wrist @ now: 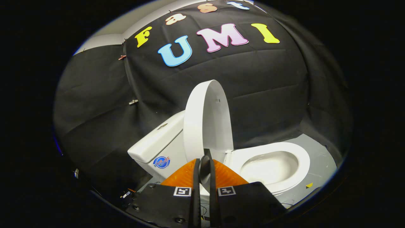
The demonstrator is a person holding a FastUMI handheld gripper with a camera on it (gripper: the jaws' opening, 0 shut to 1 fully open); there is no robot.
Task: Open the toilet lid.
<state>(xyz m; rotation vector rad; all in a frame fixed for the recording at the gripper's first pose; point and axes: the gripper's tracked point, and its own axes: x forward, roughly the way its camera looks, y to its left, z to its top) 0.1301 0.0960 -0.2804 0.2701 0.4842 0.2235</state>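
- The gripper (204,164) points forward and slightly down toward the toilet, its two fingers drawn close together with only a thin gap between them
- Nothing is caught between the fingers; their tips sit just in front of the lower edge of the raised lid, and I cannot tell whether they touch it
- One toilet lid (207,117) stands upright just ahead of the fingers, a smooth white oval seen partly edge-on, leaning back toward the tank
- One tank (158,142) lies ahead and to the left of the fingers, a glossy white box with rounded corners and a small round sticker on its side
- One seat ring (299,155) lies flat ahead and to the right of the fingers, a smooth white oval ring around the open bowl (269,167)
- The bowl's inside is glossy white and curves down in a hollow
- Two ribbed, fan-shaped pads flank the fingers near their base, and two small square markers sit on the gripper body behind them
- The floor (319,167) beyond the seat is a flat grey sheet
- Black creased cloth hangs as the wall (269,95) beyond the toilet
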